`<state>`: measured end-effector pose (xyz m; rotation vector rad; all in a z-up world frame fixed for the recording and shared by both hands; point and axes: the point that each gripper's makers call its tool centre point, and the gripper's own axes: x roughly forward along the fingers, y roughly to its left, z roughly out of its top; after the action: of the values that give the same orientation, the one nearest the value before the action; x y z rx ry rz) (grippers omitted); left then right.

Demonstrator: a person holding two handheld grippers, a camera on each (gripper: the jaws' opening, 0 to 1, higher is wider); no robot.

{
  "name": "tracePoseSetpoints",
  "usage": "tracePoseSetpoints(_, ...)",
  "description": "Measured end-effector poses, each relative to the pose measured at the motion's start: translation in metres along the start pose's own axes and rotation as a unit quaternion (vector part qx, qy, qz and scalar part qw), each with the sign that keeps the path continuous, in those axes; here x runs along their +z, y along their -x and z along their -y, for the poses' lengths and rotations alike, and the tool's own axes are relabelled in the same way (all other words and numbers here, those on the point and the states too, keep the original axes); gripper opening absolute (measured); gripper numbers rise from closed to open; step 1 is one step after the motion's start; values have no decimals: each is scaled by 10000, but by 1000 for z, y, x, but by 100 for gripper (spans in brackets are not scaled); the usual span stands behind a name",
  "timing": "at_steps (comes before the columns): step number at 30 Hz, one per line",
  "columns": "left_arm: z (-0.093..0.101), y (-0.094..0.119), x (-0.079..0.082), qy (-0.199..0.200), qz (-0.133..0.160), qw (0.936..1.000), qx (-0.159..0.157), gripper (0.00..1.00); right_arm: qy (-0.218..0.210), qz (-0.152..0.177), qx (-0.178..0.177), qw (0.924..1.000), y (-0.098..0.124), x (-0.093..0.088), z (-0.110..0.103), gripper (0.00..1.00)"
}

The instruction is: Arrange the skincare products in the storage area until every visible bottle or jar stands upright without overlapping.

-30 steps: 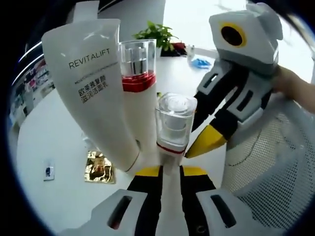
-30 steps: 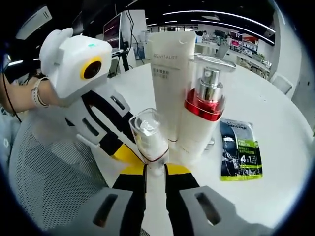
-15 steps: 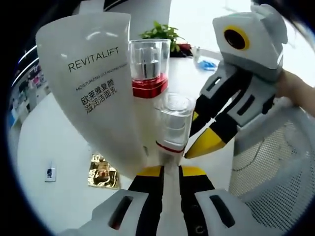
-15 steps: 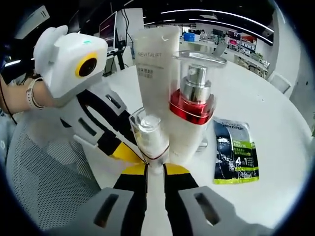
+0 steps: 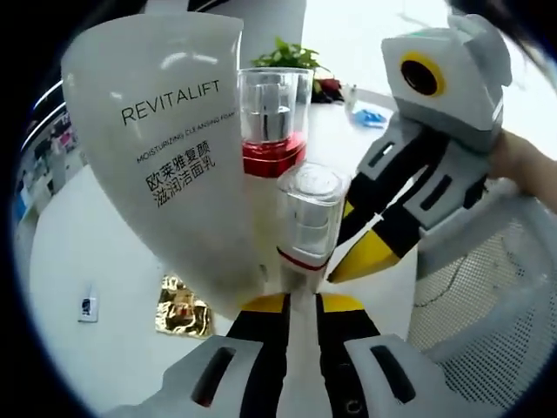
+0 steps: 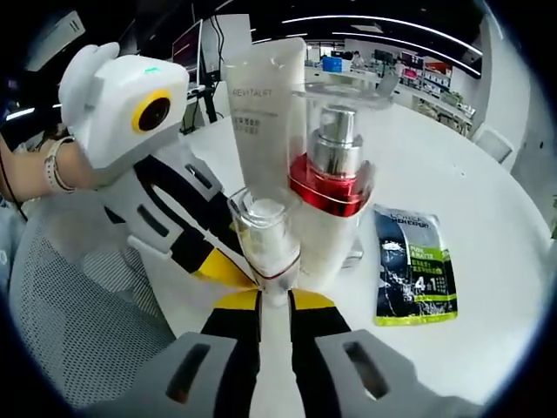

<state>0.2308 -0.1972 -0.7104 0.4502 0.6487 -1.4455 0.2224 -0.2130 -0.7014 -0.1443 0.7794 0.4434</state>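
White-shelled left gripper (image 6: 228, 272), black jaws, yellow tips, yellow-ringed housing, beaded bracelet (image 6: 54, 172)

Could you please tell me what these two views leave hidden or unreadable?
- Small bottle's base, both views: hidden between the jaws.
- Pump bottle's foot, right gripper view: behind the small bottle.
- Tube's cap end, left gripper view: behind the hand-held gripper.
- Sachet small print: too small.

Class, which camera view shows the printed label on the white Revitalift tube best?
The left gripper view: the Revitalift tube fills much of it, its label large and readable. In the right gripper view the tube stands smaller, behind the red-collared pump bottle, print tiny.
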Motion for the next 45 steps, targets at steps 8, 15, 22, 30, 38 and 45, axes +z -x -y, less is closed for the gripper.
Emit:
tracePoseSetpoints(8, 0, 6, 0, 2, 5, 10000, 44, 9, -56, 153, -96, 9998, 9, 4, 2, 14)
tracePoseSetpoints(15, -2, 17, -1, 103, 33, 9999, 133, 9, -63, 194, -174, 9996, 17, 3, 2, 17)
tracePoseSetpoints(22, -1, 33, 2, 177, 162, 9995, 203, 13, -129, 370, -272, 9989, 28, 12, 0, 22)
tracePoseSetpoints(30, -6, 62, 5, 393, 368, 9977, 411, 16, -192, 524, -442, 9975, 43, 20, 1, 30)
tracePoseSetpoints(38, -10, 89, 7, 512, 519, 9954, 624, 27, -322, 807, -655, 9941, 61, 32, 7, 42)
tracePoseSetpoints(45, -21, 113, 10, 630, 649, 9911, 972, 42, -395, 946, -778, 9917, 74, 40, 10, 52)
